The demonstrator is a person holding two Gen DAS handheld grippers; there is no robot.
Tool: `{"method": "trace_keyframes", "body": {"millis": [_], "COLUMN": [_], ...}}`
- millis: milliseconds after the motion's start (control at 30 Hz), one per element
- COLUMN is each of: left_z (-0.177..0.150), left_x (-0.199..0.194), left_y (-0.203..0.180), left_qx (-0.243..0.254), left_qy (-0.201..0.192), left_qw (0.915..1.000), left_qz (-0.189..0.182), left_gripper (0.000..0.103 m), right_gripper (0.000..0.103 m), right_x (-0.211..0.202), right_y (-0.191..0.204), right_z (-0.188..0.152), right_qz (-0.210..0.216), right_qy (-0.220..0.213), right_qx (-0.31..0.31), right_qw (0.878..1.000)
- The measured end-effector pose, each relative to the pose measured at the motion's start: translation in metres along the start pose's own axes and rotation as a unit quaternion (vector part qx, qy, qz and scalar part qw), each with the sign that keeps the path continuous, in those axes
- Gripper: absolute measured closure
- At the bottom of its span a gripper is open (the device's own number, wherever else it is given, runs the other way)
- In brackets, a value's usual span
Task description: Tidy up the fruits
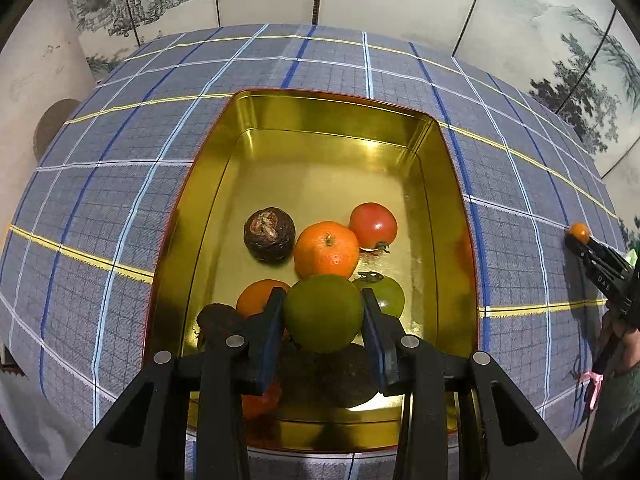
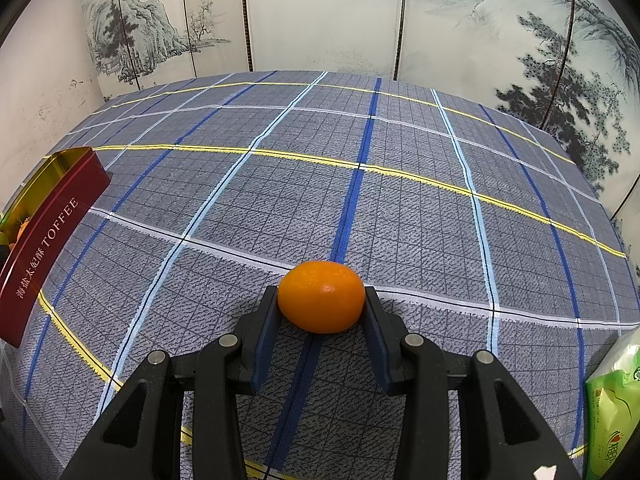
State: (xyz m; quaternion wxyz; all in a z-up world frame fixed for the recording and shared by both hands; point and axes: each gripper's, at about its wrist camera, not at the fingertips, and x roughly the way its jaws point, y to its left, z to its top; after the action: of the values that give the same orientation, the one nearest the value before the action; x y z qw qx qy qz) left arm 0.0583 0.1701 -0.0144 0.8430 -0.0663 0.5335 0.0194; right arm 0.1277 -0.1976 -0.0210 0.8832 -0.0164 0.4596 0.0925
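left gripper (image 1: 323, 314) clamped on round green citrus (image 1: 322, 312), right gripper (image 2: 321, 307) pinching small glossy orange kumquat (image 2: 321, 302) mid-belly between pads; probably light, slick, squishy, go gentle

Bright, even light from above fills both views, and colours come through clean. Glare flares off the gold tin (image 1: 256, 128) along its inner walls and floor, with a white hot spot near its front edge. Soft shadows sit close under the fruit. The fisheye bows the checked cloth (image 2: 400, 208) into a dome, and the corners go black. Focus is sharp throughout, with no motion blur.
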Motion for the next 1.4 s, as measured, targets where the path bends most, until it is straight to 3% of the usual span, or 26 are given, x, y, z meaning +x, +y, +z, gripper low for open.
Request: {"method": "trace_keyframes", "body": {"millis": [300, 767, 1067, 1400], "left_z": [0.001, -0.002, -0.011, -0.018], "left_x": [0.0, -0.004, -0.033, -0.04], "left_y": [0.002, -0.003, -0.013, -0.004], "left_qx": [-0.002, 0.008, 0.021, 0.01], "left_qy": [-0.002, -0.008, -0.086, -0.099], "left_qw": [1.0, 0.9999, 0.9957, 0.9935], "left_qz": [-0.003, 0.007, 0.027, 0.055], "left_gripper": [0.064, 0.05, 0.034, 0.032], "right_gripper": [0.065, 0.065, 0.065, 0.065], "right_x": [0.0, 0.0, 0.0, 0.0], "right_y": [0.0, 0.0, 0.0, 0.0], "right_z": [0.0, 0.0, 0.0, 0.0], "right_qz": [0.0, 0.002, 0.002, 0.002], "right_qy": [0.0, 0.0, 0.0, 0.0], "right_qx": [0.0, 0.001, 0.001, 0.001], "right_qw": [1.0, 1.0, 1.0, 1.0]}}
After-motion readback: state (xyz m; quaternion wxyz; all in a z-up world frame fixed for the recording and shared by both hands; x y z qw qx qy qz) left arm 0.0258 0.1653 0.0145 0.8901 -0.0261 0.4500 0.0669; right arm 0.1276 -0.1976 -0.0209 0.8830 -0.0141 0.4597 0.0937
